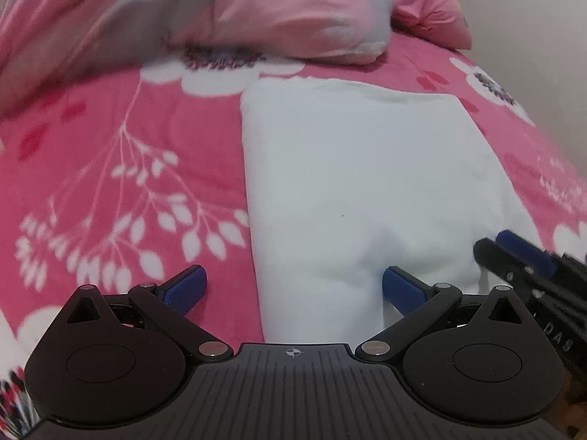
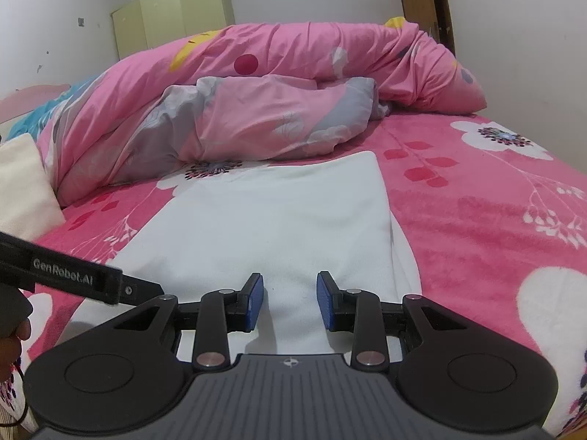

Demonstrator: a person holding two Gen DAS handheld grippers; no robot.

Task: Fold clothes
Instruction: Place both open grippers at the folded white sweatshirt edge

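A folded white garment [image 1: 367, 183] [image 2: 264, 220] lies flat on a pink floral blanket [image 1: 128, 183] [image 2: 477, 220]. In the left wrist view my left gripper [image 1: 293, 288] stands wide open over the garment's near left edge; the cloth lies between its blue pads [image 1: 187, 286], which do not press on it. My right gripper [image 2: 290, 300] is narrowly set, with a raised band of the white cloth pinched between its pads at the near edge. From the left wrist view the right gripper [image 1: 513, 256] sits on the garment's near right corner.
A rumpled pink and grey quilt [image 2: 256, 110] is heaped along the back of the bed. A cream cushion [image 2: 22, 190] lies at the left, and a pale wardrobe [image 2: 172, 14] stands behind. The left gripper's black body [image 2: 73, 278] and a hand [image 2: 14, 330] enter from the left.
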